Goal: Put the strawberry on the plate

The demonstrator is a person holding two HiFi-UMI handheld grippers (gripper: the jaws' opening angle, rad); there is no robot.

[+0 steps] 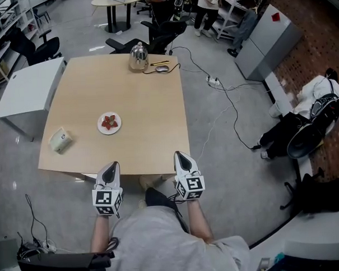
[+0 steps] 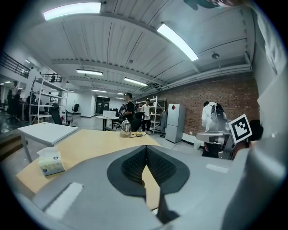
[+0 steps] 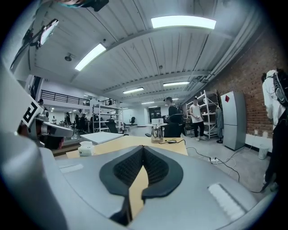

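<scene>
The left tool [image 1: 113, 165] and the right tool [image 1: 178, 155], each pressed together on nothing, hover at the near edge of the counter [image 1: 149, 113], while the strawberry [image 1: 108, 122] lies on the plate [image 1: 101, 129] farther in, almost straight ahead of the left tool, the nearer one.

No words or numbers legible anywhere I look. Left cube [image 1: 107, 201] on my left gripper [image 1: 111, 165], right cube [image 1: 189, 187] on my right gripper [image 1: 178, 155]: black-and-white square patterns only, no letters. Red diamond sticker [image 1: 275, 16] on grey cabinet [image 1: 263, 44]: print unreadable. Tissue box [image 1: 61, 139]: mark too small.
</scene>
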